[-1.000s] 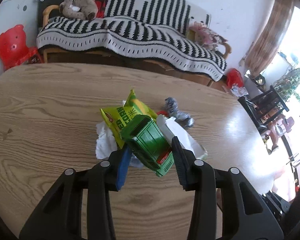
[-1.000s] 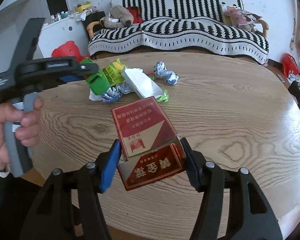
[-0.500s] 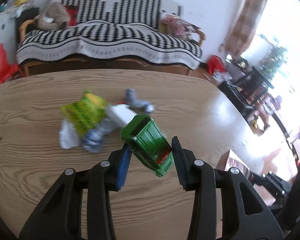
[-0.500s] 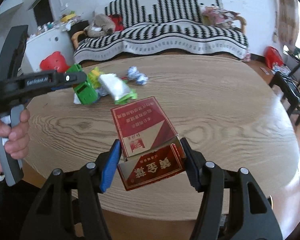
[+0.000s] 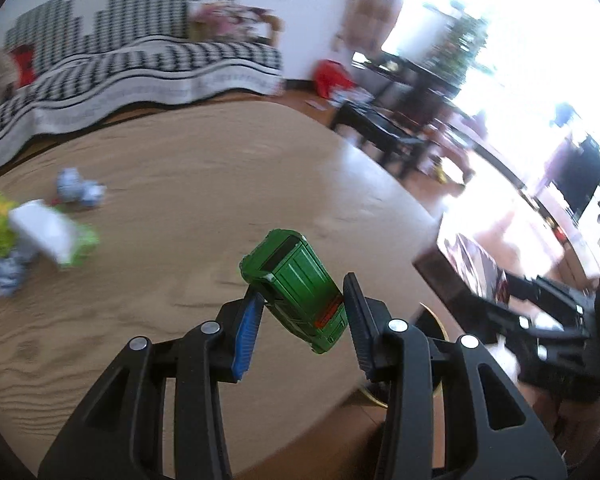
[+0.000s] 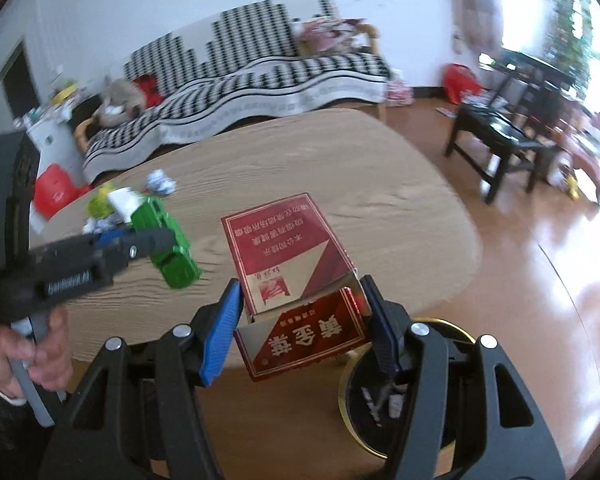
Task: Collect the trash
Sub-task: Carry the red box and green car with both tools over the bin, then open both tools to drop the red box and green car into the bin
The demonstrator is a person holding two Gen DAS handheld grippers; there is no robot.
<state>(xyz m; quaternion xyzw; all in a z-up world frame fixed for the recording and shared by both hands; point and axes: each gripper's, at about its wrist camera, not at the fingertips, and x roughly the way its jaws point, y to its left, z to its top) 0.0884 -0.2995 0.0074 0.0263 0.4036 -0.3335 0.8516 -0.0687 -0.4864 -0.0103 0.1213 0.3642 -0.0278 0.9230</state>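
Observation:
My left gripper (image 5: 302, 320) is shut on a green toy car (image 5: 296, 280), held above the wooden table (image 5: 180, 184) near its right edge; the car also shows in the right wrist view (image 6: 168, 240). My right gripper (image 6: 302, 320) is shut on a red carton (image 6: 288, 256) with an open flap, held past the table's front edge. Below it on the floor stands a round bin (image 6: 384, 408) with a gold rim and dark inside. A pile of trash (image 5: 32, 236), with a white box, a green-yellow wrapper and crumpled paper, lies on the table's left.
A crumpled blue-white wad (image 5: 78, 190) lies behind the pile. A striped sofa (image 6: 236, 84) stands behind the table. Dark chairs (image 6: 496, 136) and a red bag (image 6: 458, 80) are on the wooden floor at the right. The person's left hand (image 6: 32, 356) holds the left gripper's handle.
Both grippers swung right and back from the table, carrying the green car and the red carton away from the trash pile. The bin has come into view under the right gripper.

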